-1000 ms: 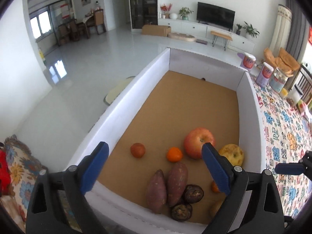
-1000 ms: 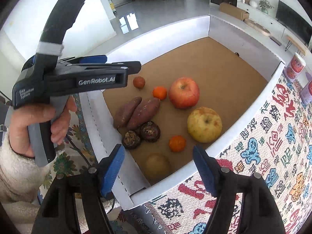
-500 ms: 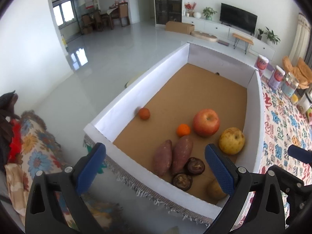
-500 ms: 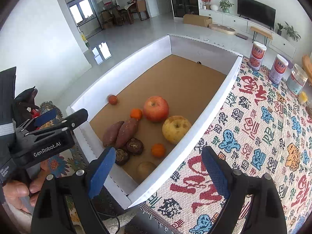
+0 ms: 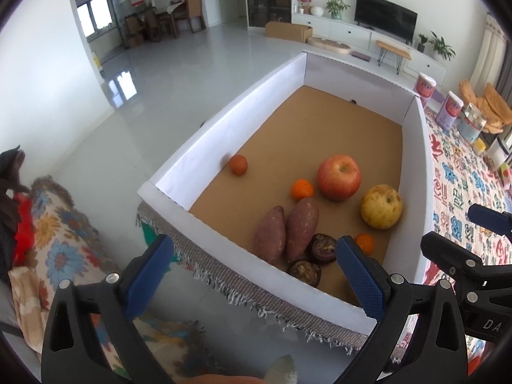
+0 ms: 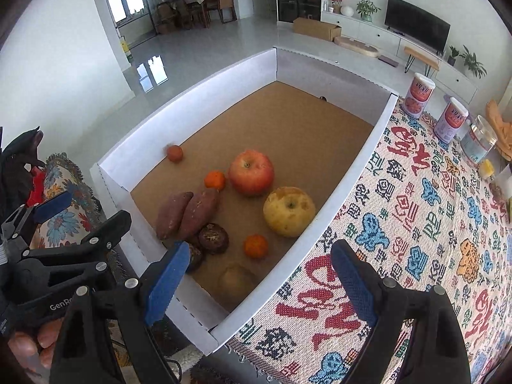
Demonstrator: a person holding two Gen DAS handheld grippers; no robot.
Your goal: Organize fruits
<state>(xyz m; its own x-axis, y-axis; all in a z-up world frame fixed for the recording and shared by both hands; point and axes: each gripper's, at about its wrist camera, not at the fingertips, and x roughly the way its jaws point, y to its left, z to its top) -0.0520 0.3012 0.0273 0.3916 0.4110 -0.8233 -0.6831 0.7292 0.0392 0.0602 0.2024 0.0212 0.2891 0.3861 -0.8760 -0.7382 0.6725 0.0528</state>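
A bright living room with a glossy grey floor lies behind; in front, a bench under a patterned woven cloth [image 6: 416, 211] carries a white-walled cardboard box [image 6: 352, 166] with a brown floor.

All the produce lies inside the box, toward its near end: a red apple [image 6: 251, 172] and a yellow apple [image 6: 289, 211] just beside each other, two sweet potatoes [image 6: 187, 212] side by side and touching, two dark round fruits [image 6: 212, 238] against their near tips, one small orange [image 6: 215, 180] near the red apple, another orange [image 6: 256, 246] near the yellow apple, a brownish fruit [image 6: 236, 280] in the near corner, and a small reddish fruit [image 5: 238, 164] apart against the left wall.

The left gripper [image 5: 252, 268] and right gripper [image 6: 256, 275] both hang outside the near end of the box, fingers wide apart, holding nothing.

Assessment: this layout fits either fruit awaiting grouping or a box already filled and the grippers clear of it; the frames do not settle which. Any grasp here is best made from above, with the fingers spanning the widest part of a round fruit.

Obstructions: the box walls bar a low side approach. The dark fruits and sweet potatoes touch, so fingers may disturb neighbours. Round fruit may roll on the bare floor. Two canisters [image 6: 419, 96] and a glass jar [image 6: 480, 142] stand on the cloth at the far right, well clear.
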